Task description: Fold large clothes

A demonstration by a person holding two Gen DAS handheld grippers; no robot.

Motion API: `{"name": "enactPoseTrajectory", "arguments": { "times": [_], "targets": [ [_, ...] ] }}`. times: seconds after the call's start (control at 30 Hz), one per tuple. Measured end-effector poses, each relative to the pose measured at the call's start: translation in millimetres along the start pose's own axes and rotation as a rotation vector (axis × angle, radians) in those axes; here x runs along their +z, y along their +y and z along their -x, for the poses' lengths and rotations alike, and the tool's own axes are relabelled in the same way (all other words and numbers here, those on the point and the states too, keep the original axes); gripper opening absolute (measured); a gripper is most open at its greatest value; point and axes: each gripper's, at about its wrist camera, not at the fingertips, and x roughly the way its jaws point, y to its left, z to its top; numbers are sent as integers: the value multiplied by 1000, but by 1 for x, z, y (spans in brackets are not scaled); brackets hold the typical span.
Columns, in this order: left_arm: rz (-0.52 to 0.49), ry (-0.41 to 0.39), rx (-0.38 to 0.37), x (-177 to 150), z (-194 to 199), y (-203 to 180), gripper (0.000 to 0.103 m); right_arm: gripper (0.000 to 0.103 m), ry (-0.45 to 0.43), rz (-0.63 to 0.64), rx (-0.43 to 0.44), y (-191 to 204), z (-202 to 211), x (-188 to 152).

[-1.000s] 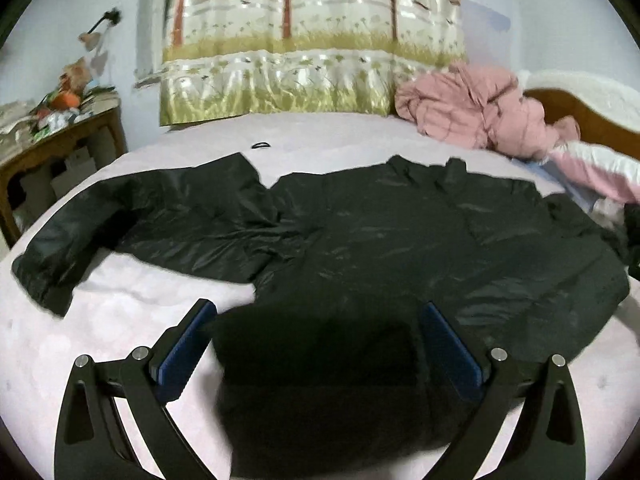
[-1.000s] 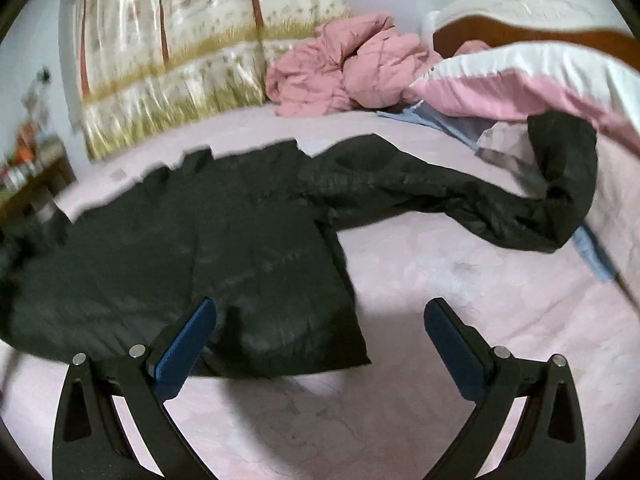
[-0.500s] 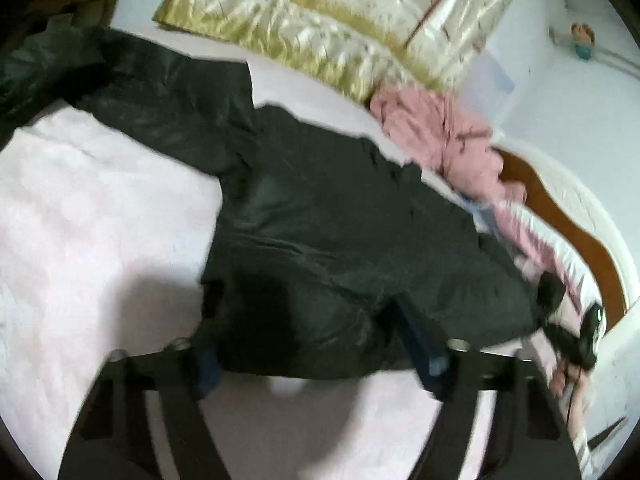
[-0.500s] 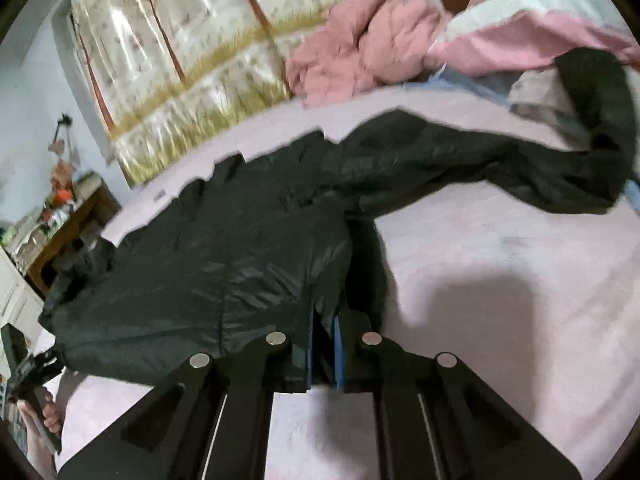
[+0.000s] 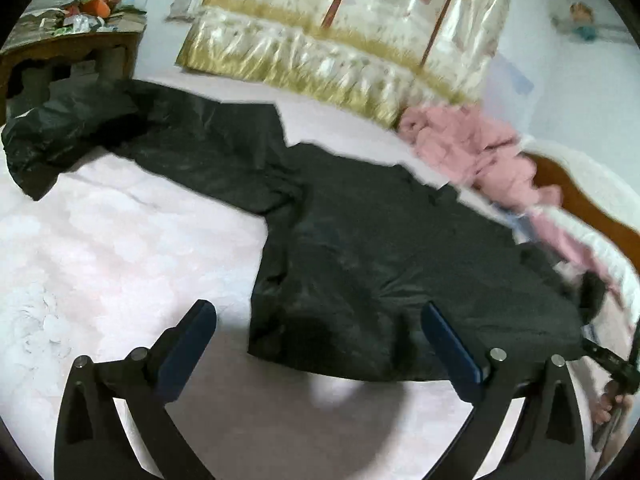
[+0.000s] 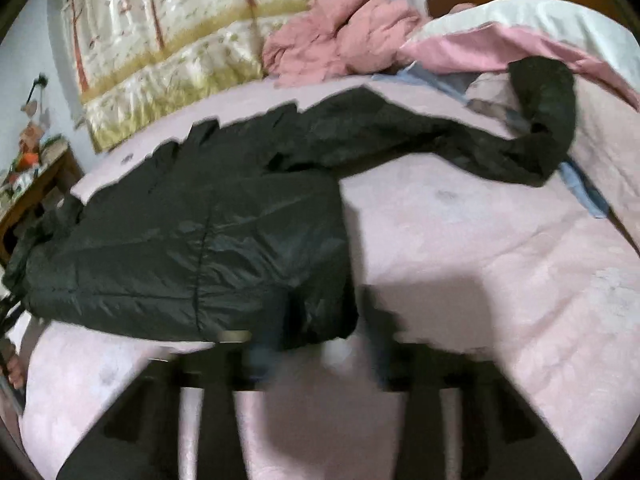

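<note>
A large black jacket [image 5: 380, 264] lies spread flat on the pink bed, one sleeve [image 5: 120, 136] stretched to the far left. In the right wrist view the jacket [image 6: 208, 232] lies with its other sleeve [image 6: 500, 148] stretched right up onto the bedding. My left gripper [image 5: 320, 336] is open just in front of the jacket's near left hem corner, holding nothing. My right gripper [image 6: 320, 348] is blurred at the jacket's near right hem corner; its fingers stand partly apart, with the hem edge between them.
A crumpled pink garment [image 5: 472, 148] lies at the bed's far side by a patterned curtain [image 5: 340, 32]. A wooden headboard [image 5: 580, 196] and pink-white bedding [image 6: 520, 32] are at the right. A cluttered wooden table [image 5: 68, 48] stands far left.
My left gripper swung left of the hem and opened wide again. My right gripper, shut at the hem half a second ago, has parted its fingers and is blurred by motion.
</note>
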Motion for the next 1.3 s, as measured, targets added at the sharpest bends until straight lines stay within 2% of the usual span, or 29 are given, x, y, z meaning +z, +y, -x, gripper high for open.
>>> {"name": "enactPoseTrajectory", "arguments": {
  "times": [0.07, 0.17, 0.2, 0.27, 0.3, 0.33, 0.37, 0.4, 0.43, 0.47, 0.5, 0.53, 0.57, 0.6, 0.63, 0.73, 0.8, 0.93, 1.03, 1.2, 1.23, 1.3],
  "targets": [
    [39, 26, -27, 0, -2, 6, 103, 81, -56, -33, 40, -7, 10, 1],
    [116, 139, -67, -6, -25, 16, 103, 91, -59, -97, 84, -16, 4, 7],
    [133, 180, -65, -7, -34, 18, 103, 91, -24, -125, 100, -19, -6, 10],
    [122, 184, -53, -5, -36, 15, 103, 92, 74, -174, 173, -21, -31, 11],
    [112, 187, -70, -5, -38, 12, 103, 94, 117, -185, 209, -20, -43, 11],
    [99, 195, -88, -6, -40, 10, 103, 94, 117, -166, 197, -16, -45, 12],
    [88, 201, -98, -6, -40, 7, 97, 93, 114, -143, 204, -11, -45, 13],
    [82, 200, -116, -7, -39, 5, 86, 93, 121, -122, 247, -5, -47, 14],
    [88, 202, -169, -9, -38, 3, 46, 93, 133, -100, 296, -1, -50, 13],
    [115, 217, -243, -11, -40, 3, 18, 93, 142, -79, 327, 4, -52, 12],
    [144, 225, -292, -14, -43, 1, 16, 92, 144, -66, 336, 6, -52, 12],
    [135, 216, -271, -15, -41, -2, 14, 86, 138, -64, 339, 7, -51, 10],
    [113, 199, -246, -15, -36, -7, 12, 48, 126, -70, 332, 6, -49, 9],
    [95, 157, -228, -15, -24, -13, 11, 15, 122, -90, 345, 3, -46, 8],
    [94, 138, -227, -16, -16, -17, 11, 14, 116, -114, 379, 1, -43, 5],
    [90, 114, -224, -24, 15, -31, 11, 9, 60, -65, 297, 10, -19, 1],
    [97, 97, -195, -35, 37, -36, 11, 9, 42, -19, 253, 19, 2, -5],
    [30, 86, -127, -62, 78, -50, 11, 9, 47, -21, 255, 21, 40, -27],
    [38, 76, -113, -82, 102, -54, 10, 10, 27, 6, 219, 25, 64, -52],
    [-128, 28, -30, -100, 116, -76, 11, 18, -7, 92, 111, 27, 89, -83],
    [-134, 12, -32, -99, 118, -76, 11, 19, -19, 95, 99, 27, 90, -84],
    [-122, -23, -35, -98, 122, -74, 19, 24, -36, 102, 71, 28, 91, -82]
  ]
}}
